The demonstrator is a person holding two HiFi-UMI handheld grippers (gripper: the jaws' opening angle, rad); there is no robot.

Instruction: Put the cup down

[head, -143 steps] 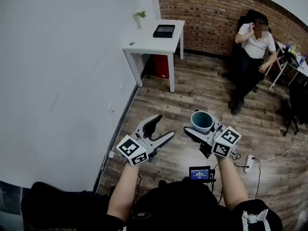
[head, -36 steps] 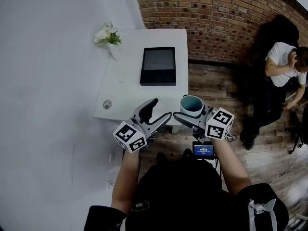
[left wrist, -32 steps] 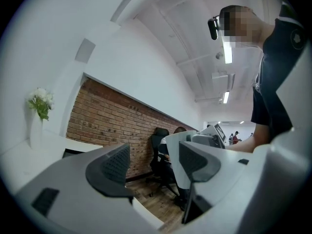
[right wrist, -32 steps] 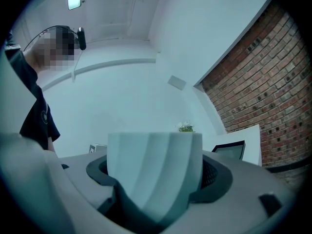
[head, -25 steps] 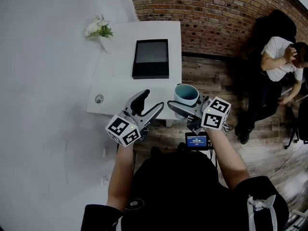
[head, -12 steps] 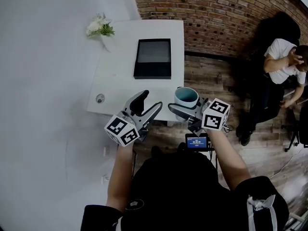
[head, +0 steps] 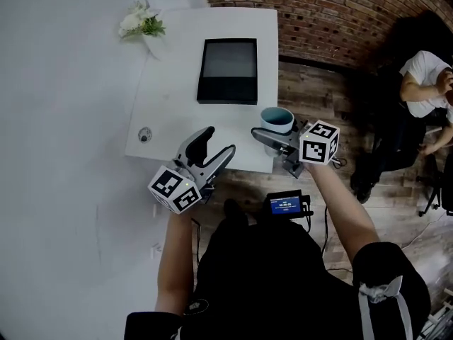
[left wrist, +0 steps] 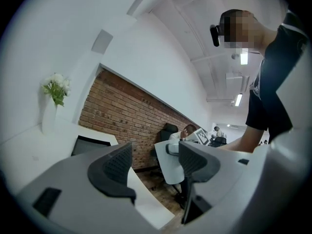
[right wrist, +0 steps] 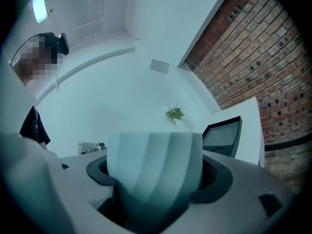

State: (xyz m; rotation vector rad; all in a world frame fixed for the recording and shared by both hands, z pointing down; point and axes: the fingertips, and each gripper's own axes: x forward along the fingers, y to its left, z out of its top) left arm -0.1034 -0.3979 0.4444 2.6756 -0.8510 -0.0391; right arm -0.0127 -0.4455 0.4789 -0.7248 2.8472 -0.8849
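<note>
White table (head: 173, 101), one tray (head: 228, 69), one cup (head: 277, 119) in right gripper (head: 274, 129)

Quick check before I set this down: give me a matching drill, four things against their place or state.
Things:
1. cup
2. left gripper
3. black tray
4. flowers

Place or state:
A. far corner of the table
B. open, empty
C. clamped in the right gripper
D. lying flat, beyond the cup

Pairs: 1-C, 2-B, 3-D, 4-A
</note>
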